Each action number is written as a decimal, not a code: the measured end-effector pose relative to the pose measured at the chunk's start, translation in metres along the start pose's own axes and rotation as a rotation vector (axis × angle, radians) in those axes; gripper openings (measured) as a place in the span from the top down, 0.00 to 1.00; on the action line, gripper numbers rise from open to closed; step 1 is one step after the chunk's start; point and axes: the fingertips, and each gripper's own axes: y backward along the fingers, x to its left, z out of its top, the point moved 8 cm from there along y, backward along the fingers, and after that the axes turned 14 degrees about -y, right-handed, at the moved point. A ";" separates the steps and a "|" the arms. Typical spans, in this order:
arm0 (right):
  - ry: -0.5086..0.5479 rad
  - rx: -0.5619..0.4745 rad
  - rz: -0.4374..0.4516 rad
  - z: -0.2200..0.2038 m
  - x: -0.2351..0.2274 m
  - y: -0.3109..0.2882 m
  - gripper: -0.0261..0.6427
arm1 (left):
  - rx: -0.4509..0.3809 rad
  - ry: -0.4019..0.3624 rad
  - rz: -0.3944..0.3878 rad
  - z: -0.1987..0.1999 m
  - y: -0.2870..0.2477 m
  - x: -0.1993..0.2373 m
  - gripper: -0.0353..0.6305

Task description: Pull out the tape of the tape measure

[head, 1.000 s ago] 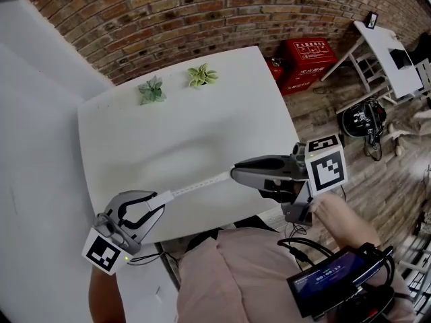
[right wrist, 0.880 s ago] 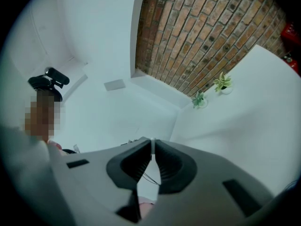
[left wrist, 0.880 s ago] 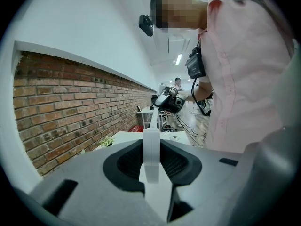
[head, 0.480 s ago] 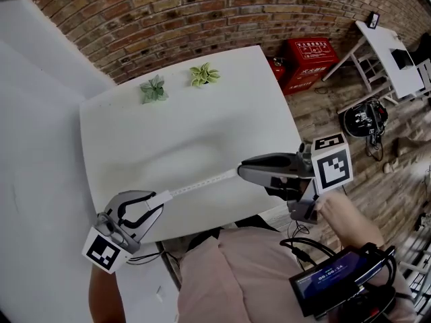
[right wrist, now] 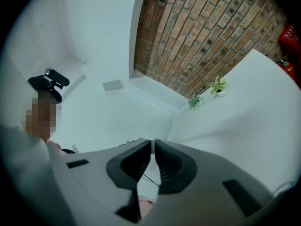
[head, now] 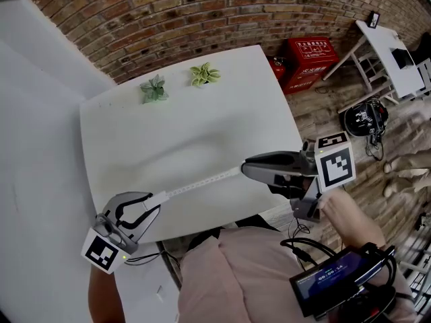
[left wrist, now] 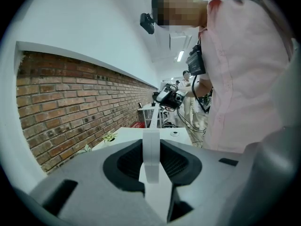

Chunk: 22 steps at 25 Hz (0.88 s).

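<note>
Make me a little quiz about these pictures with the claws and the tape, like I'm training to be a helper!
1. True or false: the right claw pinches the end of the tape.
2. What does the left claw grip? A: a spoon. B: the tape measure case. C: nothing.
3. How many little plants stand on the white table?
Key: 1 true; 2 B; 3 two.

Two tongs [head: 153,204] [head: 244,170], one tape measure [head: 202,183], two small potted plants [head: 154,88] [head: 203,74], two white tables [head: 135,140] [head: 388,51]
</note>
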 end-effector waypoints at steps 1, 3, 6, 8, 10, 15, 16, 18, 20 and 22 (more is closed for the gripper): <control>0.001 0.000 -0.001 0.000 0.000 0.001 0.91 | 0.001 0.000 0.001 0.000 0.000 0.000 0.79; 0.002 -0.001 -0.004 0.001 0.000 0.002 0.91 | 0.003 0.006 0.004 -0.002 0.002 0.000 0.79; 0.003 -0.004 -0.009 0.002 -0.001 0.003 0.91 | 0.013 0.009 0.003 -0.005 0.004 -0.001 0.79; 0.003 -0.005 -0.013 0.002 -0.001 0.005 0.91 | 0.016 0.002 0.001 -0.006 0.006 -0.001 0.79; 0.004 -0.008 -0.016 0.002 -0.002 0.006 0.91 | 0.018 0.003 0.002 -0.007 0.007 -0.002 0.79; 0.005 -0.009 -0.019 0.003 -0.002 0.007 0.91 | 0.026 0.010 0.005 -0.008 0.010 -0.002 0.79; 0.005 -0.010 -0.020 0.003 -0.003 0.008 0.91 | 0.027 0.008 0.005 -0.009 0.011 -0.002 0.79; 0.006 -0.012 -0.022 0.004 -0.003 0.008 0.91 | 0.024 0.004 0.007 -0.009 0.011 -0.001 0.79; 0.008 -0.015 -0.024 0.005 -0.003 0.010 0.91 | 0.027 0.007 0.010 -0.009 0.012 -0.002 0.79; 0.010 -0.019 -0.026 0.006 -0.003 0.011 0.91 | 0.034 0.012 0.011 -0.010 0.014 -0.002 0.79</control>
